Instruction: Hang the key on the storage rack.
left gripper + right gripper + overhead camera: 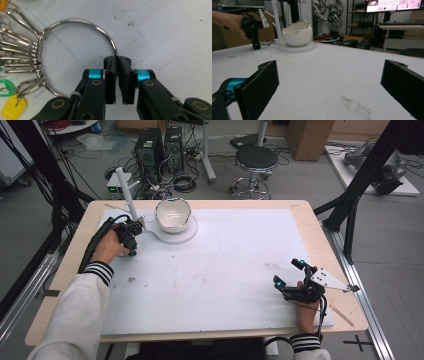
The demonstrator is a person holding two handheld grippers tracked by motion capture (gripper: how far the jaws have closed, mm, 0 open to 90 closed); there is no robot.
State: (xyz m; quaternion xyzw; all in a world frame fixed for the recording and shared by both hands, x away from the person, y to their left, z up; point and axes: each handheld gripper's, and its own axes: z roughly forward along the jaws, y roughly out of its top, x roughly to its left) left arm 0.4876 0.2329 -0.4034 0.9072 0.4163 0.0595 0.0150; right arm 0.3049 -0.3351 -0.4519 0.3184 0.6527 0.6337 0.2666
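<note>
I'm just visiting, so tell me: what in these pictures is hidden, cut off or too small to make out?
- Key ring, left gripper view: the bottom frame edge and the left gripper cut off its lower arc.
- Keys and tags, same view: cut off at the left edge.
- Inside of the bowl, right gripper view: hidden behind its own wall.
- Key ring, high view: hidden under the left gripper.

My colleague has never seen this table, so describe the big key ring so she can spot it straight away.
Start at the white eggshell-shaped bowl at the table's far left, then move left to the left gripper. Its jaws pinch the big key ring, a thin steel hoop lying flat, strung with metal clips and green and yellow tags.
</note>
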